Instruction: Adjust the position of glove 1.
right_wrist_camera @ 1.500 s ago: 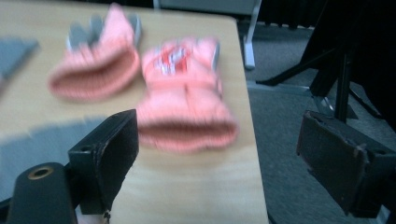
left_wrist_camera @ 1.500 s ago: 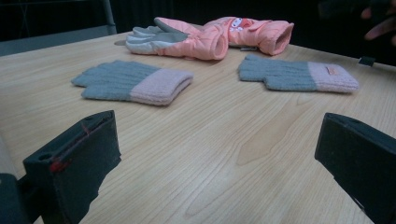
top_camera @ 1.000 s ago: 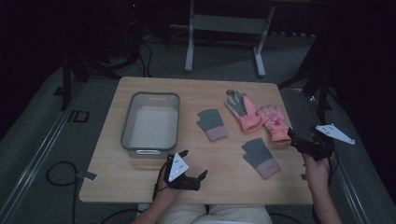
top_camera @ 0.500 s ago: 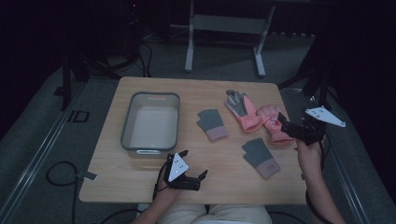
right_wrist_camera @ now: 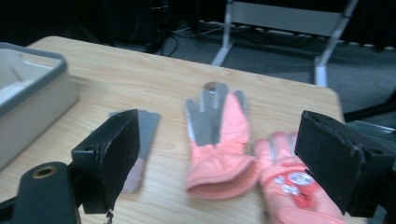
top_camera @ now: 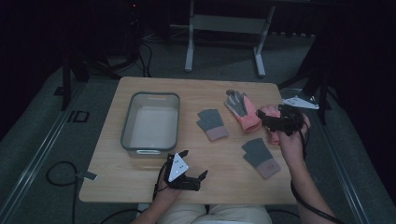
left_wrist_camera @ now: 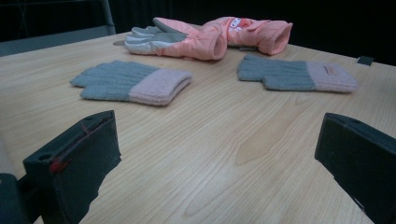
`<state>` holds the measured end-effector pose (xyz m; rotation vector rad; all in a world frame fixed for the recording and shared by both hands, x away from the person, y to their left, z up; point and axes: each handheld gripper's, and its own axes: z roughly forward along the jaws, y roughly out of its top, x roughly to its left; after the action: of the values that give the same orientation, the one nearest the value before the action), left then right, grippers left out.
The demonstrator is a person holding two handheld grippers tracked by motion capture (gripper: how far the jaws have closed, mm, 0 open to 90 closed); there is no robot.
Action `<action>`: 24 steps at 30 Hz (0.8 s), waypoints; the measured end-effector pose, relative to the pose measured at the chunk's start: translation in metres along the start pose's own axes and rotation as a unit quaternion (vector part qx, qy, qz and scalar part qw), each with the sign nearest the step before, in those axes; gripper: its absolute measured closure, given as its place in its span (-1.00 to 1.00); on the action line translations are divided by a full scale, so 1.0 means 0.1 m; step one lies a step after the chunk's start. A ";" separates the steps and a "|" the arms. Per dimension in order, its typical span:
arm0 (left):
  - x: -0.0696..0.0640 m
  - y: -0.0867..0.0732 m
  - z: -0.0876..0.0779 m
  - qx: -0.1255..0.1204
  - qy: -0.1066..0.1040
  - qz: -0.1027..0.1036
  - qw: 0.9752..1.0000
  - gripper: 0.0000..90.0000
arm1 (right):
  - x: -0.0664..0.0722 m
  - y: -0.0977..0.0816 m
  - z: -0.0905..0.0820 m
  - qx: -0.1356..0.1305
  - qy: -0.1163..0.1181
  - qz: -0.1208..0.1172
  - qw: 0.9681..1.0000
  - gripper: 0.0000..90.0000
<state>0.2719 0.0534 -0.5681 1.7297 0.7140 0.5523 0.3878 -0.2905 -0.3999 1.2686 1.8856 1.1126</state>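
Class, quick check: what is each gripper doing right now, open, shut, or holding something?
Left gripper: open, holding nothing, low over the table near its front edge.
Right gripper: open, holding nothing, above the pink gloves.

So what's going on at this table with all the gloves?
A person at a wooden table holds a black two-jaw gripper in each hand. The right gripper hovers, jaws open, over a pair of padded pink ski gloves, holding nothing. The left gripper rests open near the table's front edge. Two grey knitted gloves with pink cuffs lie flat, and the grey-rimmed plastic bin holds no gloves.
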 end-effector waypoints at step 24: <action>-0.01 0.00 0.00 0.000 -0.004 0.006 1.000 -1.00 | 0.63 0.04 0.56 0.012 0.092 -0.057 0.994 -0.63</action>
<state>0.2708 0.0525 -0.5680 1.7365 0.6994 0.5531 0.4132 -0.2134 -0.4240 1.0862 2.0842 1.1838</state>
